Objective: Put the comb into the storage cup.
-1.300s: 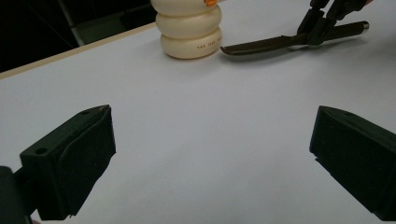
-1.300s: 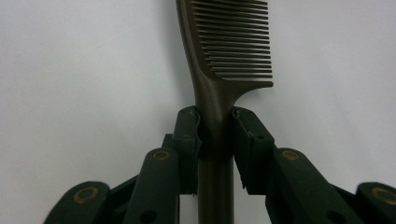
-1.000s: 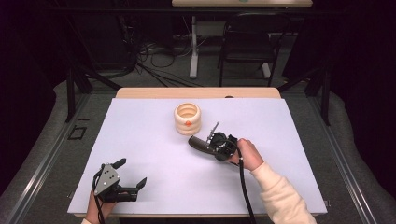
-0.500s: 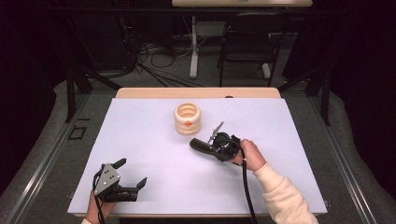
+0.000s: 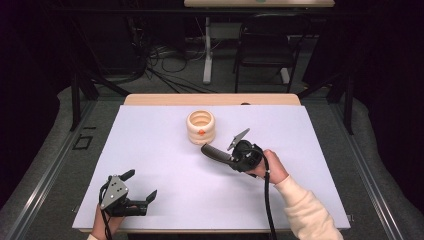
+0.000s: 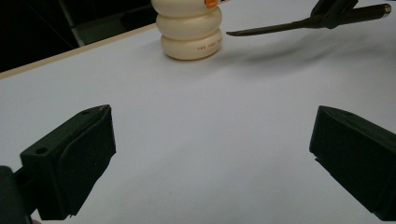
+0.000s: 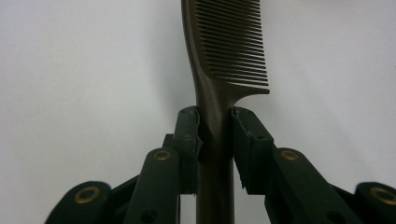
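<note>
My right gripper [image 5: 232, 159] is shut on the handle of a dark comb [image 5: 214, 152], held level above the white table [image 5: 160, 150] right of centre. In the right gripper view the pads [image 7: 189, 135] pinch the comb [image 7: 229, 46] just below its teeth, which point away from me. A cream ribbed container [image 5: 201, 127] with an orange mark stands just beyond the comb's tip. My left gripper [image 5: 141, 185] rests at the front left, open, with nothing between its jaws. The left gripper view faces the container [image 6: 191, 32] and the comb [image 6: 280, 27] across bare table.
The white sheet covers nearly the whole tabletop, with a wooden edge [image 5: 210, 99] showing at the back. Beyond the table are a dark chair [image 5: 262, 45], cables on the floor and metal rails along both sides.
The right hand has shifted slightly to the right with the comb still gripped. The left gripper has stayed where it was.
</note>
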Demonstrator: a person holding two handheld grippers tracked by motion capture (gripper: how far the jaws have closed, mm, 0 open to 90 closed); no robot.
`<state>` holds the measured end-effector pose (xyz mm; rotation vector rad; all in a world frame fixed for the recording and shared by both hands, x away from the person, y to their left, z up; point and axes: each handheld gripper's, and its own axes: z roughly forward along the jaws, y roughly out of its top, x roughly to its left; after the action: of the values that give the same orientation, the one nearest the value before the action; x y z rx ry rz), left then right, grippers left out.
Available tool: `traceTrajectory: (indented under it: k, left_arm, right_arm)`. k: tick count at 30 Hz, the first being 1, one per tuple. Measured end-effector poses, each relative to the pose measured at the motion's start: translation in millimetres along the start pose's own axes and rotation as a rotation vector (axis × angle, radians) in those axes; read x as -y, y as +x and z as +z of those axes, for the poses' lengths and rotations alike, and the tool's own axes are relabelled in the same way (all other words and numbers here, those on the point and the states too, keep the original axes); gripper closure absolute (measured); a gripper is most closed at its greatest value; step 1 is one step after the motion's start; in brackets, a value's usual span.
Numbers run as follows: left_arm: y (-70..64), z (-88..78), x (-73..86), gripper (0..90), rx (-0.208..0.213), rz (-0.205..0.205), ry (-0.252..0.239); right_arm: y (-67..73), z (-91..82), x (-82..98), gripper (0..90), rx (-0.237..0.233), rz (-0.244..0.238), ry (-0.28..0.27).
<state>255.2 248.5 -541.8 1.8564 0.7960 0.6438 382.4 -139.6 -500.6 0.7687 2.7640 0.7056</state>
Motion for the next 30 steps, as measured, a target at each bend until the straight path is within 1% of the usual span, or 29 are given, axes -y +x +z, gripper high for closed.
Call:
traceTrajectory:
  k: [1,2,3,4,6,11,12,13,14,15,17,19,23,24,25,28,29,30]
  left_arm:
    - [0.0,0.0,0.0,0.3,0.000,0.000,0.000]
    - [0.1,0.0,0.0,0.3,0.000,0.000,0.001]
    - [0.1,0.0,0.0,0.3,-0.001,0.000,0.000]
    - [0.1,-0.1,0.0,0.3,-0.001,0.000,0.000]
    - [0.0,-0.2,0.0,0.3,-0.002,-0.002,-0.001]
    - [-0.2,-0.3,-0.2,0.3,-0.002,0.001,-0.001]
    - [-0.2,-0.4,-0.2,0.3,-0.003,0.000,-0.002]
    - [-0.2,-0.4,-0.2,0.3,-0.003,0.000,-0.002]
    - [-0.1,-0.4,-0.2,0.3,-0.003,0.000,-0.002]
    - [-0.1,-0.4,-0.2,0.4,-0.002,-0.001,-0.001]
    - [-0.1,-0.2,-0.2,0.3,-0.003,0.001,-0.001]
    - [-0.3,-0.3,-0.2,0.4,-0.003,0.000,-0.002]
    - [-0.2,-0.3,-0.2,0.3,-0.004,-0.001,-0.003]
    - [-0.2,-0.3,-0.2,0.4,-0.004,-0.001,-0.003]
    - [-0.3,-0.3,-0.3,0.4,-0.005,-0.001,-0.002]
    - [-0.2,-0.3,-0.2,0.4,-0.005,-0.002,-0.003]
    - [-0.2,-0.2,-0.2,0.3,-0.004,-0.001,-0.002]
    - [-0.2,-0.2,-0.2,0.3,-0.005,-0.001,-0.002]
  right_arm:
    - [0.3,-1.3,1.5,72.3,-0.002,0.006,-0.017]
    - [0.3,-1.3,1.5,72.3,-0.002,0.006,-0.017]
    - [0.8,-2.7,2.8,72.2,-0.003,0.013,-0.033]
    - [0.8,-2.7,2.8,72.2,-0.003,0.013,-0.033]
    - [0.2,-4.0,4.3,72.3,-0.004,0.006,-0.058]
    - [0.2,-8.2,9.2,72.3,-0.009,0.016,-0.104]
    - [-0.4,-10.2,11.9,72.3,-0.017,0.019,-0.127]
    - [-0.4,-10.2,11.9,72.3,-0.017,0.019,-0.127]
    - [-0.2,-11.3,13.3,72.3,-0.016,0.028,-0.136]
    - [-0.5,-12.6,14.6,72.3,-0.011,0.025,-0.148]
    - [-1.4,-15.7,18.5,72.3,-0.016,0.037,-0.179]
    - [-1.5,-16.3,19.7,72.3,-0.016,0.043,-0.189]
    - [-2.5,-18.8,23.6,72.3,-0.010,0.051,-0.228]
    - [-2.8,-20.7,24.9,72.3,-0.005,0.050,-0.252]
    - [-2.8,-20.7,24.9,72.3,-0.005,0.050,-0.252]
    - [-2.1,-23.8,26.0,72.2,0.005,0.054,-0.287]
    - [-2.1,-25.1,26.6,72.3,0.014,0.061,-0.316]
    - [-2.1,-25.1,26.6,72.3,0.014,0.061,-0.316]
